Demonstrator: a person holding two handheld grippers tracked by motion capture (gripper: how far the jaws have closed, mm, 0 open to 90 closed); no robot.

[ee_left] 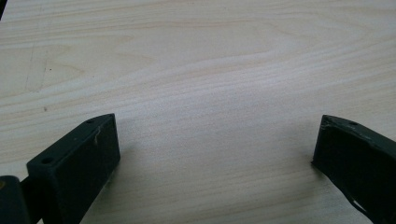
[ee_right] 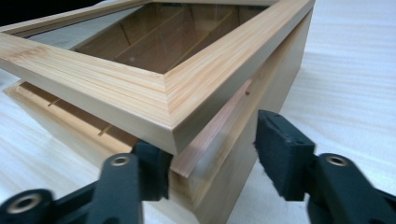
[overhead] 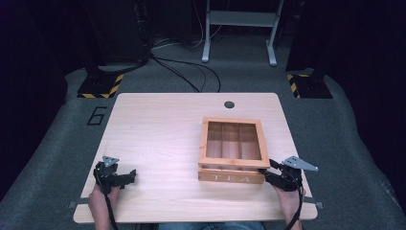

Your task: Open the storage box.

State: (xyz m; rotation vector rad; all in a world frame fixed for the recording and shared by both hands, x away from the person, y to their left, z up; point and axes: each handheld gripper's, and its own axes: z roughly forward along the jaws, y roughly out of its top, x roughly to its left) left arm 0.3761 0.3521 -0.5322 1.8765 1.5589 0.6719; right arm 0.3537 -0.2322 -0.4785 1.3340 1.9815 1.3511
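Two grippers spread: left gripper (ee_left: pixel 215 154) idle on bare table (overhead: pixel 158 129). Right gripper (ee_right: pixel 210 163) straddles the glass-lidded wooden tea box (overhead: pixel 232 149) at its near corner, lid seemingly ajar; lift gently.

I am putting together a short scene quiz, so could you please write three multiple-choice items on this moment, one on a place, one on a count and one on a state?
1. Where is the right claw?
A. At the near right corner of the tea box
B. At the far left table corner
C. Inside the box

2. How many columns do the dividers under the lid form?
A. One
B. Three
C. Six

3. What state is the left claw in?
A. Shut on a cloth
B. Shut on the box
C. Open over bare table

Answers: 1 A, its jaws straddle that corner under the raised lid's edge; 2 B, the high view shows three columns through the pane; 3 C, its jaws stand wide apart with only wood between.
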